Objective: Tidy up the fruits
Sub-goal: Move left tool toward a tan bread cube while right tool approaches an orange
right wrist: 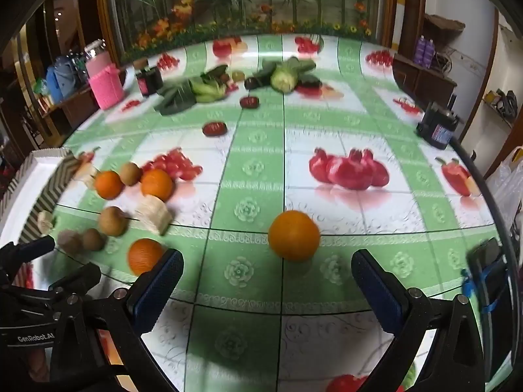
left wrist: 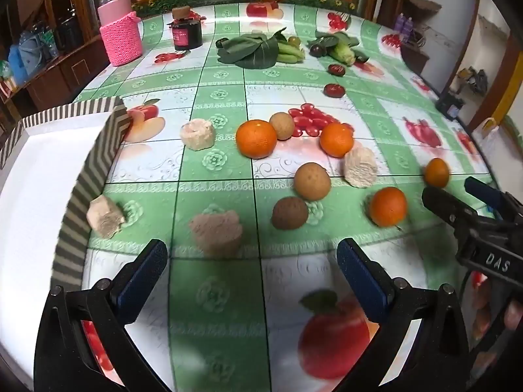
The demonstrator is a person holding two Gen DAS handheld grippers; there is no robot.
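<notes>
I'm looking at a pink knit-sleeved bottle [left wrist: 120, 29] standing at the far left of the fruit-print tablecloth [left wrist: 225, 160], a dark jar [left wrist: 187, 31] sitting beside it; leafy greens [left wrist: 251, 50] and a corn cob [left wrist: 341, 53] are lying farther along, a black device [right wrist: 438, 127] resting at the right edge

"DAS": right hand-held gripper [left wrist: 457, 192] | "GenRobot.AI": left hand-held gripper [right wrist: 39, 254]
</notes>
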